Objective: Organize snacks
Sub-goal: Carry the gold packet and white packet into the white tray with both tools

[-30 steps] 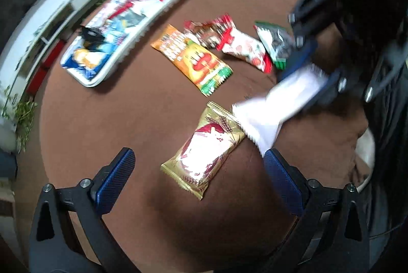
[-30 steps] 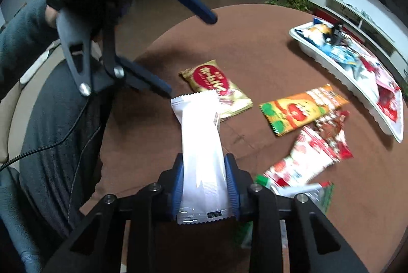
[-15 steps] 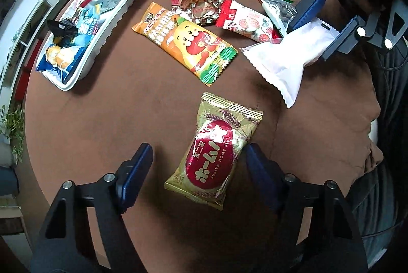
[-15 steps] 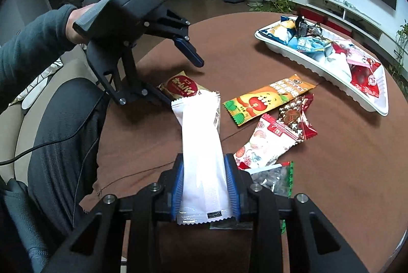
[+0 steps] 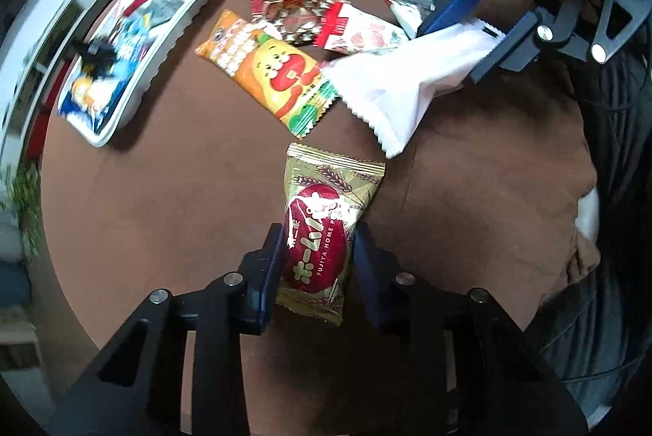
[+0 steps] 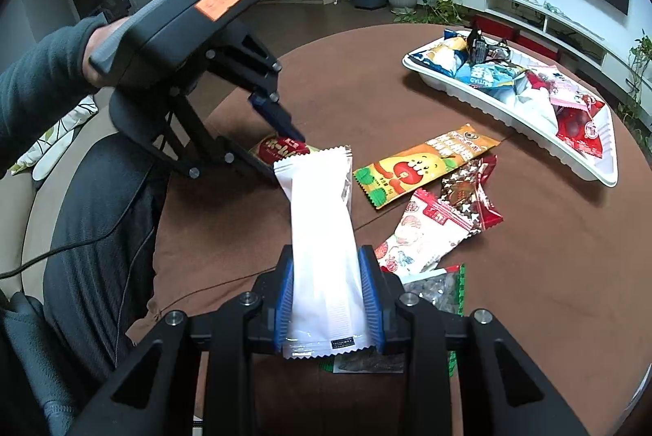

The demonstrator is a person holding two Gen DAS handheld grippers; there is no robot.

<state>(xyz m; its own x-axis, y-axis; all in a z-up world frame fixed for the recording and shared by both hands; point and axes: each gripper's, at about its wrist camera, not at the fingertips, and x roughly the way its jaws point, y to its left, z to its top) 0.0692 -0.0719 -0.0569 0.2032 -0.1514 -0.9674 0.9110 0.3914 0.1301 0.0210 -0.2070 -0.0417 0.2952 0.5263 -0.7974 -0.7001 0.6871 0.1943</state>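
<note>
Gold foil, crinkly and light: the gold snack packet with a red oval label point(image 5: 322, 232) lies on the brown round table point(image 5: 163, 191), the left gripper point(image 5: 318, 252) pinched across its lower half. The right gripper point(image 6: 330, 297) is clamped on a plain white pillow-pack wrapper point(image 6: 322, 232), held above the table. Both packs look soft and slippery (contents probably crushable), so a mid-body grip seems safest. The white plastic tray of snacks point(image 6: 570, 155) sits well apart.
</note>
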